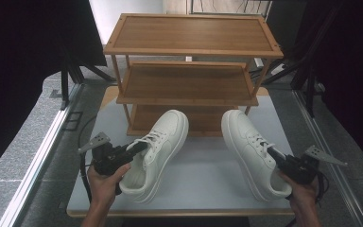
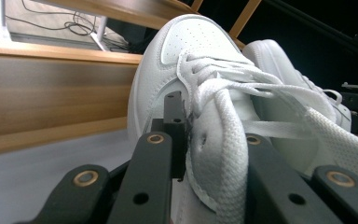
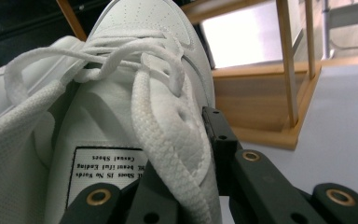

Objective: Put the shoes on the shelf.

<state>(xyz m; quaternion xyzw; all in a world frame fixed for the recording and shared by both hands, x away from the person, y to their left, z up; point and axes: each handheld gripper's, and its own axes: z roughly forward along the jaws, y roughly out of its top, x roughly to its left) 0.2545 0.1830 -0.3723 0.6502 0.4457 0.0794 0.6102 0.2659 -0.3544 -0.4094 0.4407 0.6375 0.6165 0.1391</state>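
A three-tier wooden shoe rack [image 1: 189, 71] stands at the far side of the pale worktop [image 1: 203, 165], its shelves bare; in front of its lowest tier are two white lace-up sneakers, toes pointing toward the rack and angled slightly apart; the left sneaker [image 1: 163, 142] is tilted, its heel near the person's left hand [image 1: 105, 182], and the right sneaker [image 1: 250, 149] lies well apart from it, heel toward the right hand [image 1: 302, 191]; the left gripper [image 1: 134, 147] reaches into the left sneaker's opening, and in the left gripper view its jaws pinch the side wall of the shoe beside the laces [image 2: 233, 88], one jaw outside the upper and one inside; the right gripper [image 1: 275, 153] does the same on the right sneaker, and in the right gripper view its jaws pinch the eyelet edge, with the printed tongue label [image 3: 105, 170] just beside the inner jaw.
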